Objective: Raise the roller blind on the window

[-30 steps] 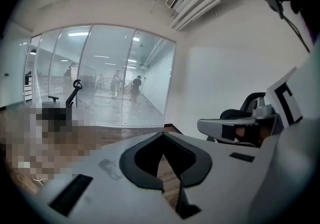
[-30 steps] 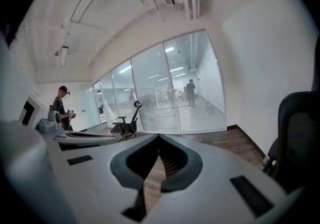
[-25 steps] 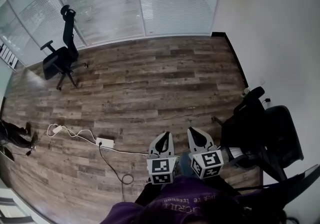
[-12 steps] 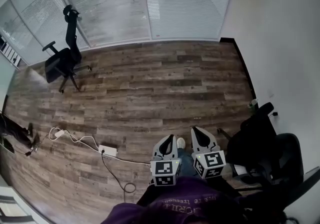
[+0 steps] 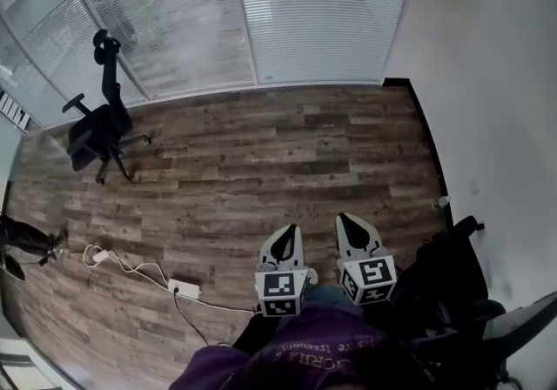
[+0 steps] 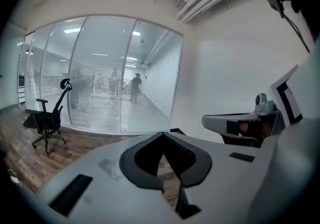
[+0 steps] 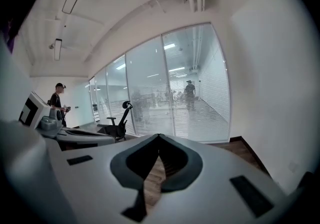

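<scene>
Both jaws pairs pressed together, empty: your left gripper [image 5: 285, 240] and right gripper [image 5: 348, 231], low centre of head view. Blind [image 5: 322, 14] hangs over window [image 5: 174, 23], upper centre, well apart across wood floor [image 5: 278, 153].

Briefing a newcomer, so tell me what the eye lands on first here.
A wall of slatted blinds fills the far side, with a black office chair on the wood floor at its left. Close in, the left gripper and right gripper point toward it, both shut and empty.
</scene>
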The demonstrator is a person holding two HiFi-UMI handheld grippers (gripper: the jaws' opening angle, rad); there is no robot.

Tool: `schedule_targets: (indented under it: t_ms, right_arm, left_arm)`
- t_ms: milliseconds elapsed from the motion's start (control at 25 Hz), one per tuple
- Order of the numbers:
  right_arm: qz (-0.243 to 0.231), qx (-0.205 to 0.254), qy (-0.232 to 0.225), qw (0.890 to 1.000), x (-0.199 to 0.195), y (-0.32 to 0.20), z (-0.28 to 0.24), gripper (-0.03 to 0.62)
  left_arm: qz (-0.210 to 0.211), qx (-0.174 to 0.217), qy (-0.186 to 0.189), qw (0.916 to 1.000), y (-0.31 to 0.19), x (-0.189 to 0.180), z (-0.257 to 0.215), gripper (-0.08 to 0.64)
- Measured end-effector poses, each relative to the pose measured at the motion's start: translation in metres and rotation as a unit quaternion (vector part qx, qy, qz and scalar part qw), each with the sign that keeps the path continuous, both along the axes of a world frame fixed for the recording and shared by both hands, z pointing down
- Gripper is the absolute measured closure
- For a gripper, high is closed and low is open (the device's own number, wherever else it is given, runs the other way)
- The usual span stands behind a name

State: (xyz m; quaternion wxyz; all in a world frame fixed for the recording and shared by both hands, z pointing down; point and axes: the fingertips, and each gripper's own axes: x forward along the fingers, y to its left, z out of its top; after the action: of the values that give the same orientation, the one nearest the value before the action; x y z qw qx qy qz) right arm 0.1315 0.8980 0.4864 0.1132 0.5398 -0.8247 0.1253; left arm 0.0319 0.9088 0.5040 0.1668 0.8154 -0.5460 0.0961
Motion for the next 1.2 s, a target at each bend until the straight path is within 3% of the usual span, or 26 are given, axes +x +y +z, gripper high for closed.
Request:
schedule_targets:
  t_ms: [320, 720, 960, 1200]
  right_arm:
    - [0.029, -0.026, -0.012, 0.999, 0.006, -0.088, 0.014, 0.594]
    - [0.029, 0.007, -0.001, 1.0, -0.034, -0.284, -0.004, 0.594]
    - [0.067, 0.009, -0.011, 0.998, -0.038, -0.379, -0.001, 0.594]
    - [0.075, -0.014, -0.015, 0.997, -0.041, -0.439, 0.01, 0.594]
  left_arm:
    - [0.017, -0.029, 0.003, 0.9994, -0.089, 0.0, 0.017, 0.56]
    - [0.019, 0.009, -0.004, 0.9998, -0.294, -0.046, -0.005, 0.56]
    - [0.033, 0.009, -0.004, 0.9994, -0.391, -0.063, -0.005, 0.56]
    - [0.047, -0.026, 0.008, 0.9985, -0.448, -0.055, 0.019, 0.56]
